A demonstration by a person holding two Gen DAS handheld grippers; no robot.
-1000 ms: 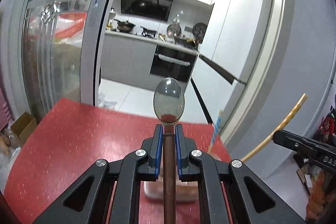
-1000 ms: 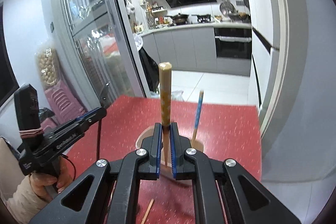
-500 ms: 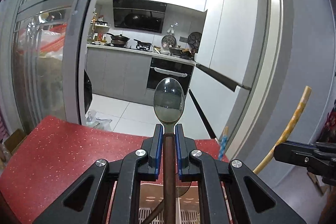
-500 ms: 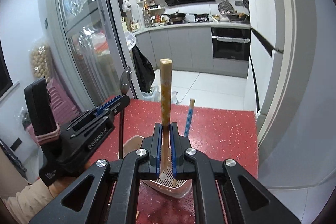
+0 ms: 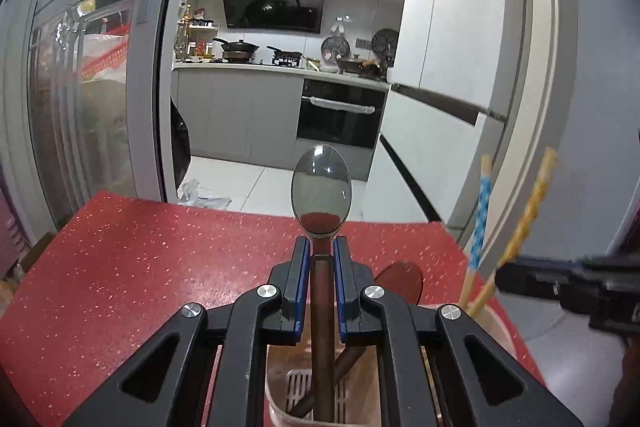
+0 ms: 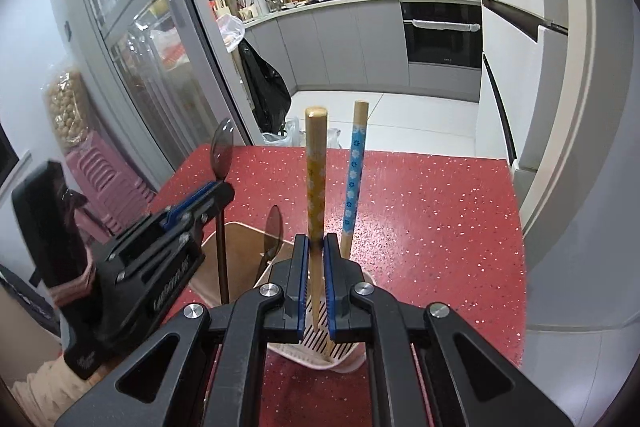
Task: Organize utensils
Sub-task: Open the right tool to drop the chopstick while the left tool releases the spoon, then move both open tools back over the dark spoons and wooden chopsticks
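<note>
Red speckled bench (image 6: 432,211) carries a pale holder (image 6: 340,351) near its front edge, with bare surface toward 12 and 1 o'clock. White lettering on the left tool (image 6: 218,193) is too blurred to read. It clamps a spoon (image 5: 321,187) upright over the holder's left compartment. The right tool (image 6: 316,247) pinches a yellow chopstick (image 6: 316,171) over the slotted compartment, a blue chopstick (image 6: 354,167) standing at its 2 o'clock.

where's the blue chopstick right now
The blue chopstick stands in the utensil holder on the red table, just right of the yellow chopstick in the right gripper.
</note>
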